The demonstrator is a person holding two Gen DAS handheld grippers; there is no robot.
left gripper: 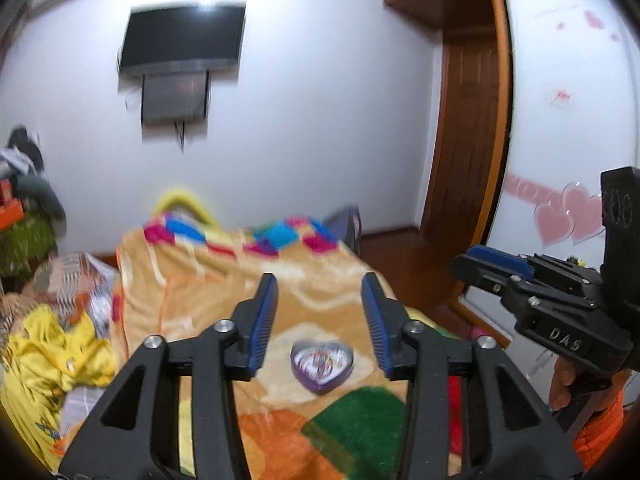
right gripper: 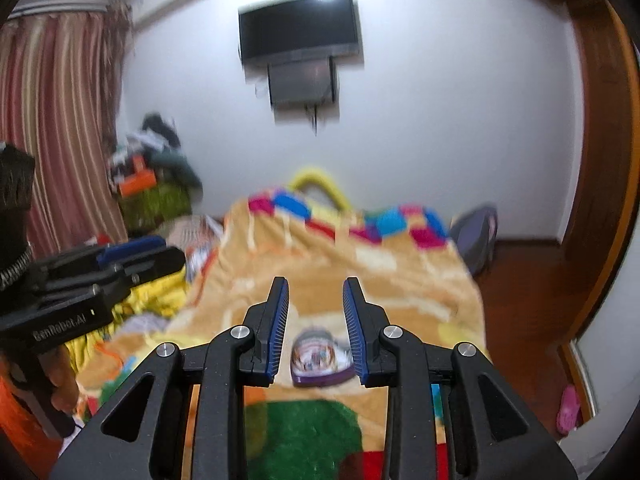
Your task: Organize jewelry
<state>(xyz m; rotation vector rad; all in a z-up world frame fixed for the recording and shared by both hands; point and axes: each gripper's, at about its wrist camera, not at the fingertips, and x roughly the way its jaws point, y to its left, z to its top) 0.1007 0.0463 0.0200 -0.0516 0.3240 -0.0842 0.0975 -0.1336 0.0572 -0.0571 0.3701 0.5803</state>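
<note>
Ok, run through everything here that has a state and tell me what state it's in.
Purple heart-shaped jewelry tin: lying flat on the orange blanket, lid on.
Left tool: open, empty, above the tin.
Right tool: open, narrower gap, empty.
Black wall-mounted television: screen dark.

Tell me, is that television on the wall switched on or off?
Off, it seems: the television shows a plain dark screen in both views, with only a bright glare at its top edge.

I am holding the left gripper and right gripper raised side by side, jaws apart, gripping nothing.
</note>
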